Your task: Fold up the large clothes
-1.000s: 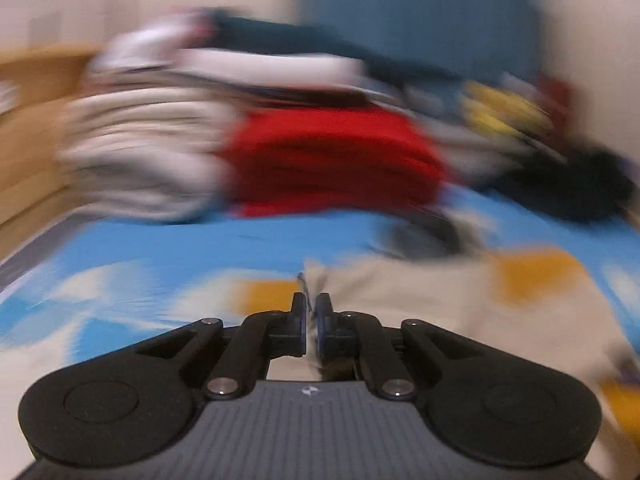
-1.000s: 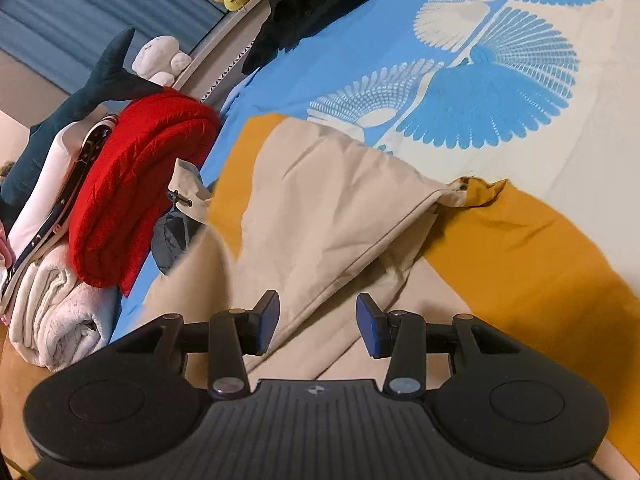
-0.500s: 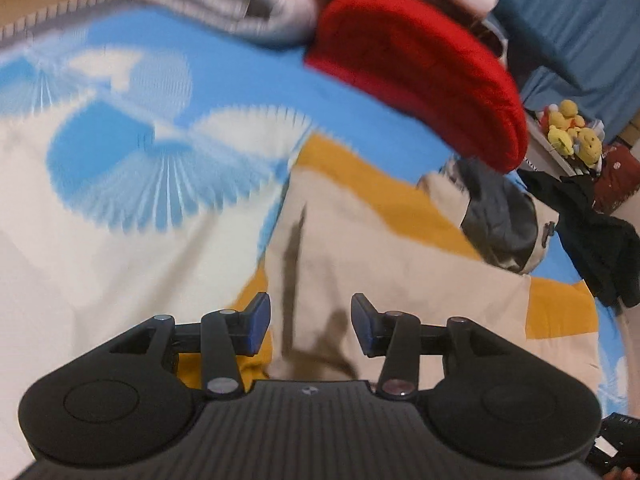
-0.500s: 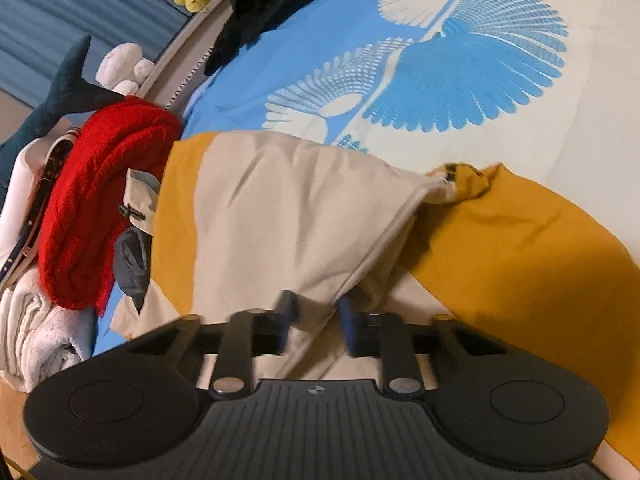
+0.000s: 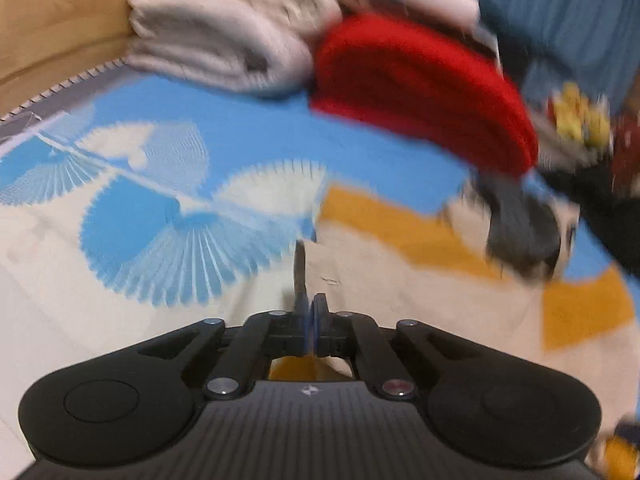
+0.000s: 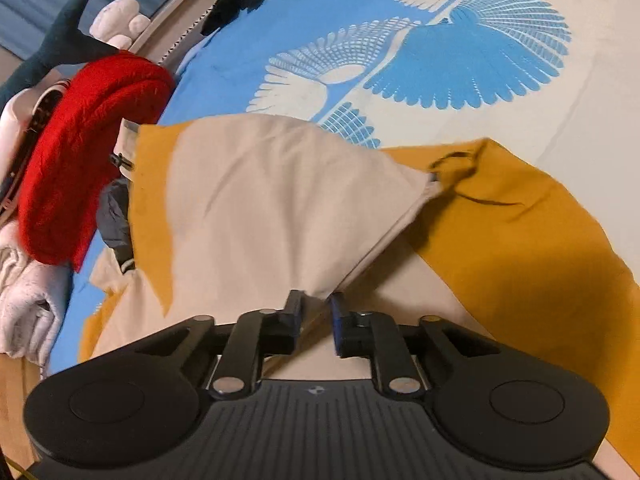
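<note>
**Both grippers at the near edge of a beige-and-mustard garment spread on the bed**

The bedspread [image 6: 472, 60], blue and cream with fan-shaped prints, is the work surface, and the large garment [image 6: 260, 208] lies flat across its near part so a fold can be made. In the right wrist view a beige panel sits doubled over the mustard part, its corner pointing right, which I read as a fold already begun.

The right gripper [image 6: 314, 320] points down at the near hem. Its jaws are narrow and opening, with a ridge of beige fabric between them; whether the pads press it, I cannot tell.

The left gripper [image 5: 310, 314] has its jaws closed together. A thin dark strip rises just beyond the tips at the garment's left edge, but blur hides whether cloth is pinched.

Far left, folded items sit stacked out of the way: a red knit [image 6: 84, 152] beside pale towels [image 5: 224, 36]. A grey hood-like part [image 5: 520, 232] lies at the garment's far end. Beyond are dark clothes, yellow plush toys [image 5: 580, 120], a blue curtain and a wooden bedframe [image 5: 56, 32].
</note>
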Demonstrator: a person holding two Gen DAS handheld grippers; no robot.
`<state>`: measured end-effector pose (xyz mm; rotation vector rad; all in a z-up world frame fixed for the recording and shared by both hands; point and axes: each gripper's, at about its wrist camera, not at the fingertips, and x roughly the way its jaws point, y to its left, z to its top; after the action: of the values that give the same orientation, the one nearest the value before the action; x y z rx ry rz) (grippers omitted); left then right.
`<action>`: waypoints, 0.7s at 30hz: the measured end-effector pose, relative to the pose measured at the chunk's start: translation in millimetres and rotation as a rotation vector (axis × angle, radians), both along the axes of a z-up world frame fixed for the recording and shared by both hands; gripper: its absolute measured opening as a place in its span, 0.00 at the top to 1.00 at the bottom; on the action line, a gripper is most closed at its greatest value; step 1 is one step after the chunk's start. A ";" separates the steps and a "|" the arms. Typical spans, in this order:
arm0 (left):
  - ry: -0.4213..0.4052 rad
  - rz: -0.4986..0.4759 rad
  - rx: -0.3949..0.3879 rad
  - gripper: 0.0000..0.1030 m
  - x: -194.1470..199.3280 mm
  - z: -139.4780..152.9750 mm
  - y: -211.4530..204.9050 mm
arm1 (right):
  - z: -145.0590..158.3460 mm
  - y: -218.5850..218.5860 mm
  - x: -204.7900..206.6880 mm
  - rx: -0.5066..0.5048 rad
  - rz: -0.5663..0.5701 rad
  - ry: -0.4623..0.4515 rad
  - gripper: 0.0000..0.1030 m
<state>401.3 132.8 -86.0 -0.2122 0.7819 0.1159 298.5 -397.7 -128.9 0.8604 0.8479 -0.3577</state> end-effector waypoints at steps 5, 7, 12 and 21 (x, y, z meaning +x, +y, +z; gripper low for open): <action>-0.118 0.020 0.026 0.87 -14.6 14.5 -11.5 | 37.4 16.7 -9.1 -0.108 0.027 -0.121 0.81; -0.133 -0.013 0.003 0.86 -13.4 14.6 -15.1 | 48.6 18.0 -13.1 -0.149 0.018 -0.195 0.81; -0.008 -0.071 -0.057 0.84 -1.7 -13.7 -24.8 | 16.1 -5.9 11.7 -0.162 0.017 -0.178 0.65; 0.001 -0.078 -0.102 0.75 -1.3 -13.7 -23.5 | 17.0 -40.0 7.8 -0.074 -0.023 -0.160 0.65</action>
<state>400.0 109.3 -99.7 -0.2781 0.7965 0.0024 306.3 -437.8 -111.9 0.8191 0.6731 -0.3332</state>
